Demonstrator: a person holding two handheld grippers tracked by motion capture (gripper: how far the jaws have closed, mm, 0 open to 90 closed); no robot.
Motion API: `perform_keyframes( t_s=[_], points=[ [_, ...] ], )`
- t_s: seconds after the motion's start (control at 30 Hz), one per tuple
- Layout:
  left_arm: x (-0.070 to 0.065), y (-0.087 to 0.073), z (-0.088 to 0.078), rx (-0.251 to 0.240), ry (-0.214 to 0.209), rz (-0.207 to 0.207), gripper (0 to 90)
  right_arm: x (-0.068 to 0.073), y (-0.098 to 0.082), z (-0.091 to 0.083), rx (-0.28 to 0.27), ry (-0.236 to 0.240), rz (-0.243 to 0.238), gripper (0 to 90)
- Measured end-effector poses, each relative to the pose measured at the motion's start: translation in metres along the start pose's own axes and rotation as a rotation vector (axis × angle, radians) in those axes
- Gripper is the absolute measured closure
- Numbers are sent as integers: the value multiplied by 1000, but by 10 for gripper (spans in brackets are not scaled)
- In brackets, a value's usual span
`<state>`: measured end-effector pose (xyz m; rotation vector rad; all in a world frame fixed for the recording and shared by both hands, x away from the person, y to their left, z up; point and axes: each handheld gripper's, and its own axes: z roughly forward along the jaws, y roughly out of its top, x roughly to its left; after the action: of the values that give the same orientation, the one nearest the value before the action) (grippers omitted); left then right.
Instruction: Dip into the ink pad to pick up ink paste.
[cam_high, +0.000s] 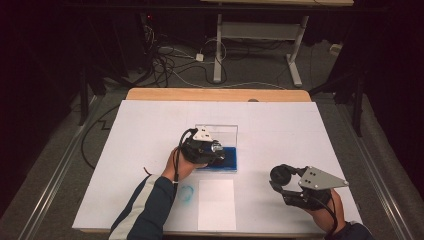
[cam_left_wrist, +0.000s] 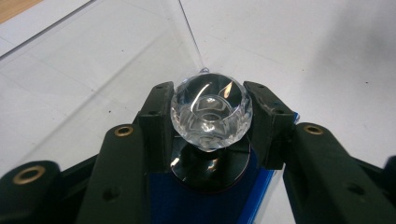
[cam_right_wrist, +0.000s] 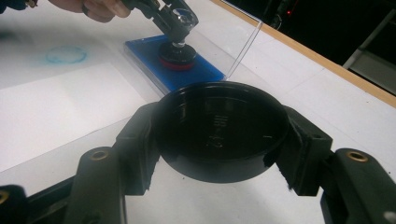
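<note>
The stamp with the clear faceted knob handle (cam_left_wrist: 211, 111) stands upright on the blue ink pad (cam_right_wrist: 187, 74), its round dark base (cam_left_wrist: 209, 169) pressed flat into the blue surface. The pad sits in a clear plastic case whose lid (cam_high: 222, 131) stands open behind it, near the middle of the white table surface (cam_high: 150, 125). The left gripper (cam_left_wrist: 211, 116) pinches the knob from both sides, its black jaws squeezed against the facets, so the stamp is firmly held.

Toward the near right corner of the surface, the right gripper (cam_right_wrist: 219, 135) holds a round black cap (cam_right_wrist: 219, 128), probably the stamp's cover, clamped between its jaws and kept well apart from the pad.

Near the front edge, between the two hands, lies a white rectangular sheet of paper (cam_high: 216, 202), and just to its left a faint blue ring-shaped smudge (cam_high: 186, 192) marks the surface.

The step in hand looks like inking the stamp. To do it well, I would press straight down with even weight so the whole face takes ink, avoid rocking on the slippery knob, then lift vertically to keep the pad from coming up with it. The open lid stands close behind the jaws, so the lift should stay clear of it before carrying the stamp toward the paper.
</note>
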<state>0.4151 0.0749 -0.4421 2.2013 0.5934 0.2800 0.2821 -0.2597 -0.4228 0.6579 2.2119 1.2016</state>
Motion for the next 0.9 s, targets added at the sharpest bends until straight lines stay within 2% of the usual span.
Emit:
perform_keyframes(
  t_s=[0.17, 0.4, 0.73, 0.9],
  points=[
    [-1, 6, -7, 3, 20, 23, 542, 1, 0, -1, -1, -3, -2, 381],
    [-4, 18, -25, 4, 32, 54, 542, 1, 1, -1, -3, -5, -3, 381],
    [-5, 18, -45, -39, 44, 60, 542, 2, 3, -2, -11, -6, -5, 382],
    [-8, 18, -53, -50, 50, 81, 542, 2, 2, -2, -10, -4, -6, 382]
  ],
)
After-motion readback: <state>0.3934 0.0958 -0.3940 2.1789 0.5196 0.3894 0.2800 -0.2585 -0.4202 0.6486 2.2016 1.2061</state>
